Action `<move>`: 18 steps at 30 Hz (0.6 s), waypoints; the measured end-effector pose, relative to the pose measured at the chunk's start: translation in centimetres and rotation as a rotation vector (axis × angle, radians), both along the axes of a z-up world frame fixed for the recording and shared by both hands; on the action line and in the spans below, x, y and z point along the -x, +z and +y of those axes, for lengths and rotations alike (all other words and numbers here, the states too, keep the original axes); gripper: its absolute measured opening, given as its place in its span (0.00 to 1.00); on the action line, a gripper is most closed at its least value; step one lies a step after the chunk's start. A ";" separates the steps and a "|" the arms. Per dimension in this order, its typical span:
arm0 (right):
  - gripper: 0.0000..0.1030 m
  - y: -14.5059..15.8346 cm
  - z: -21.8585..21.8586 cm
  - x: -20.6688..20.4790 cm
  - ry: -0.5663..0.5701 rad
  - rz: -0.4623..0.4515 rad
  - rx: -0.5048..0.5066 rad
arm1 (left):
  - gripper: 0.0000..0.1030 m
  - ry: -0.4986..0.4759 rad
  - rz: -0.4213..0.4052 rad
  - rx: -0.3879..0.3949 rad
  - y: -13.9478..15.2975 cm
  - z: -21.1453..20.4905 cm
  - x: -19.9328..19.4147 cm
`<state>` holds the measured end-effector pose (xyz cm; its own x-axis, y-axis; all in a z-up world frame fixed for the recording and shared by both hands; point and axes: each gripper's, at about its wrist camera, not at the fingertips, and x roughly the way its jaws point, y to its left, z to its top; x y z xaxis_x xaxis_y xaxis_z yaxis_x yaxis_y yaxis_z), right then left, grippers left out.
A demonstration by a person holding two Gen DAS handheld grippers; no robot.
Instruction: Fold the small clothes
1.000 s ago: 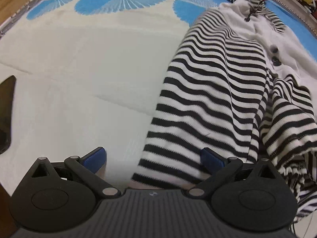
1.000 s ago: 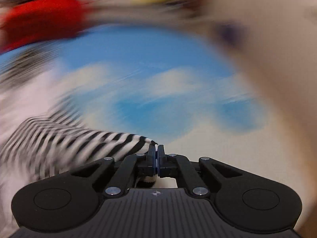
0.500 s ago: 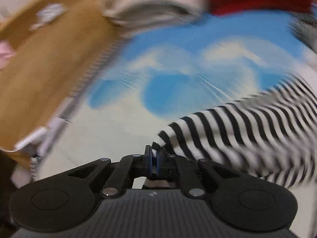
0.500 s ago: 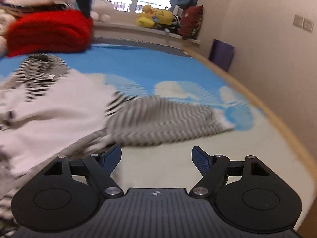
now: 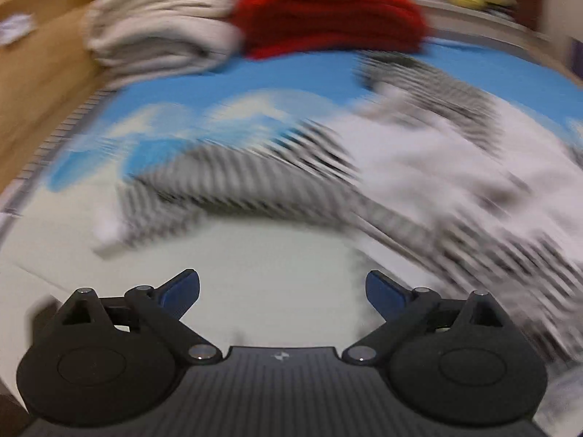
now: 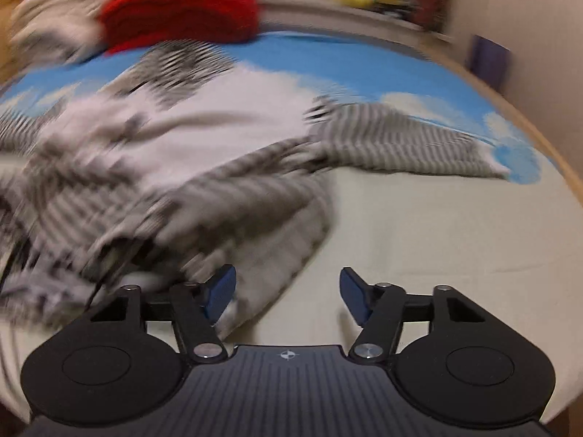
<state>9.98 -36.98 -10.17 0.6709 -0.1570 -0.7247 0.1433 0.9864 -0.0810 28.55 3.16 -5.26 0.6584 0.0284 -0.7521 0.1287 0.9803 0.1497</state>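
Observation:
A small white garment with black-and-white striped sleeves and hood (image 5: pixel 419 167) lies spread on the bed; it also shows in the right wrist view (image 6: pixel 204 134). Both views are motion-blurred. Its left sleeve (image 5: pixel 226 185) stretches out to the left, its right sleeve (image 6: pixel 408 145) out to the right. My left gripper (image 5: pixel 282 289) is open and empty over bare sheet, just short of the left sleeve. My right gripper (image 6: pixel 288 293) is open and empty at the garment's lower striped hem (image 6: pixel 255 225).
A blue-and-white patterned sheet (image 5: pixel 255 76) covers the bed. Folded red (image 5: pixel 328 11) and cream (image 5: pixel 156 25) blankets are stacked at the far end. A wooden bed frame (image 5: pixel 40 58) runs along the left; a wall (image 6: pixel 539 36) stands at the right.
My left gripper let go of the striped left sleeve cuff and opened, leaving the sleeve stretched out. My right gripper, open half a second ago, has moved down toward the garment's hem.

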 end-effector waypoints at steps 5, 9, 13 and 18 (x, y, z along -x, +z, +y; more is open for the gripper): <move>0.61 -1.8 4.3 -1.5 0.138 -0.033 0.192 | 0.97 -0.115 0.108 0.089 -3.7 -4.7 6.5; 0.07 -2.7 5.3 -3.1 0.180 -0.001 0.327 | 0.97 -0.121 0.151 0.144 -4.9 -6.4 7.9; 0.07 2.8 1.8 0.1 0.036 -0.054 0.089 | 0.97 -0.194 0.169 0.180 -4.8 -8.2 8.4; 0.07 6.1 -3.6 5.4 -0.108 -0.166 -0.042 | 0.98 -0.232 0.240 0.168 -5.4 -11.7 6.1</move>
